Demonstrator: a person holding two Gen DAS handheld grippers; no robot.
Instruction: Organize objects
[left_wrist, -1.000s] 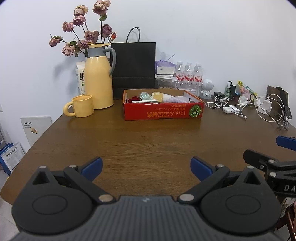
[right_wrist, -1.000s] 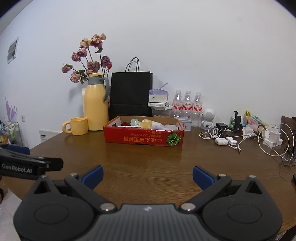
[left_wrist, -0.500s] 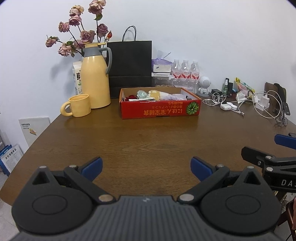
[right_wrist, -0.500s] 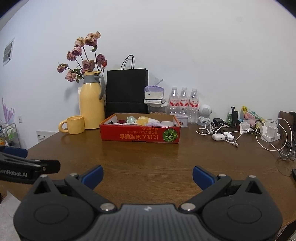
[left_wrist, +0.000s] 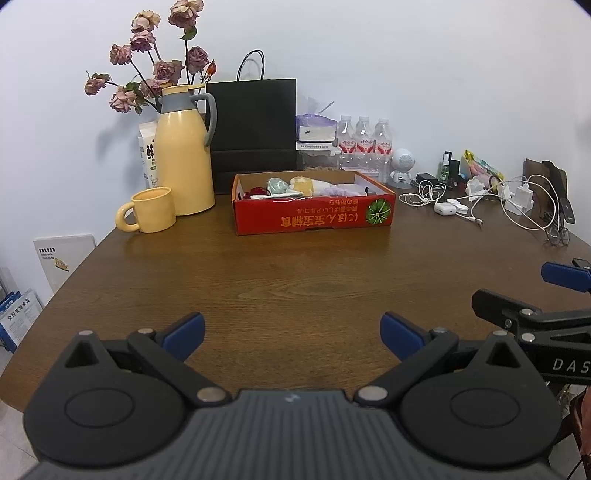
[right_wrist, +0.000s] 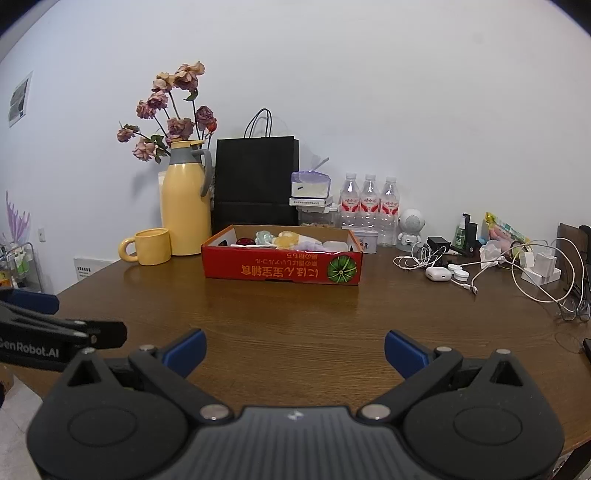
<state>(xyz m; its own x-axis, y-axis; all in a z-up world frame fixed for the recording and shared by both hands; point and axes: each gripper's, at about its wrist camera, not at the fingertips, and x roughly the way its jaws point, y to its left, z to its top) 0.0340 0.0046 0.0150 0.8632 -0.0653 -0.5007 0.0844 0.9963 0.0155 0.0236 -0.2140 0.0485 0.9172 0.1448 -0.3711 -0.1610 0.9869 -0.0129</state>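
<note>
I have the left gripper (left_wrist: 291, 330) and right gripper (right_wrist: 294, 349) both spread wide with nothing in them, hovering over the near edge of the table (left_wrist: 295, 266). The red box (left_wrist: 314, 216) (small items inside) sits far back, beside the yellow jug (left_wrist: 183, 162).

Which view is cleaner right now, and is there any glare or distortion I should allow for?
Left wrist: evenly lit and sharp; the flowers and yellow jug cast soft shadows on the wall. Right wrist: glare patch on the table before the red box. Both bend straight edges near the frame rim.
</note>
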